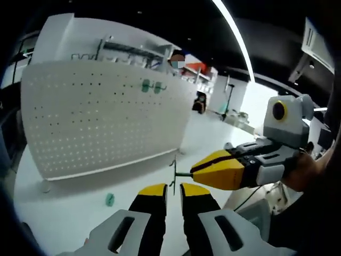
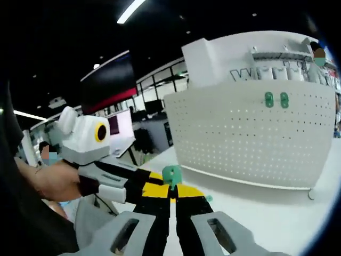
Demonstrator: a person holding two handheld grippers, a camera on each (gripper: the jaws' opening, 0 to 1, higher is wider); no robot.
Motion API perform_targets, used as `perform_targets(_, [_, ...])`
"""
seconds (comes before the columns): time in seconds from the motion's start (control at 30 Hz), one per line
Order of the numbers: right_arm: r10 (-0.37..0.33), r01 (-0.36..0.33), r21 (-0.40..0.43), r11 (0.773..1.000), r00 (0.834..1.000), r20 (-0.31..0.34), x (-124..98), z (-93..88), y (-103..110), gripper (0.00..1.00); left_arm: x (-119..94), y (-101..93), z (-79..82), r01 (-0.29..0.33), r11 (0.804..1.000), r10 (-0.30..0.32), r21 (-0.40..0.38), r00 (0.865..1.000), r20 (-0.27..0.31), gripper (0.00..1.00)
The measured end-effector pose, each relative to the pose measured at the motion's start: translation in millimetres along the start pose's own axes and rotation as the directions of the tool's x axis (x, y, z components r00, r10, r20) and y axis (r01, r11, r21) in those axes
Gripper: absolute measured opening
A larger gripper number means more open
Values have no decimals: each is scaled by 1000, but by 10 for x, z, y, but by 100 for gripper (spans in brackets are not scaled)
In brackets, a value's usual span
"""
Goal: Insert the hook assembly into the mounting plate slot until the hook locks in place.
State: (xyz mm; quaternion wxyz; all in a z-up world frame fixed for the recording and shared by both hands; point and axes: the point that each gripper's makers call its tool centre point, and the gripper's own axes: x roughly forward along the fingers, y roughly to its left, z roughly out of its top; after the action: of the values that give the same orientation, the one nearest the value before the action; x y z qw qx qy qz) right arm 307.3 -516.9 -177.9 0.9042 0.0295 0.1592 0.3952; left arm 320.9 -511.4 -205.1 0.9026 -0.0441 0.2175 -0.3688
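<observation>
A thin wire hook (image 1: 173, 175) stands upright between my left gripper's (image 1: 173, 189) jaws, which are shut on it. My right gripper (image 1: 193, 171) comes in from the right, shut on a green stem that meets the hook. In the right gripper view the green mounting piece (image 2: 171, 175) sits at the tips of my right gripper (image 2: 173, 191), with the left gripper (image 2: 157, 178) touching it from the left. Behind stands the white pegboard (image 1: 106, 122) (image 2: 250, 138), carrying two green mounts (image 1: 151, 86) (image 2: 276, 99) near its top edge.
The pegboard stands upright on a white table (image 1: 64, 213) (image 2: 266, 213), on small feet (image 2: 311, 194). A loose green part (image 1: 110, 199) lies on the table in front of the board. A person's hand (image 2: 50, 181) holds the left gripper. Shelving and other people are far behind.
</observation>
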Motion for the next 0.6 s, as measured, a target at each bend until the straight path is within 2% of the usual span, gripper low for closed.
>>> perform_targets(0.4, [7, -7, 10, 1000, 1000, 8, -20, 26, 18, 0, -33, -4, 25, 0, 1000, -1, 18, 1000, 12, 3])
perform_targets(0.6, [16, -16, -4, 1000, 1000, 6, -7, 47, 26, 1, -40, -8, 36, 8, 1000, -7, -25, 1000, 17, 2])
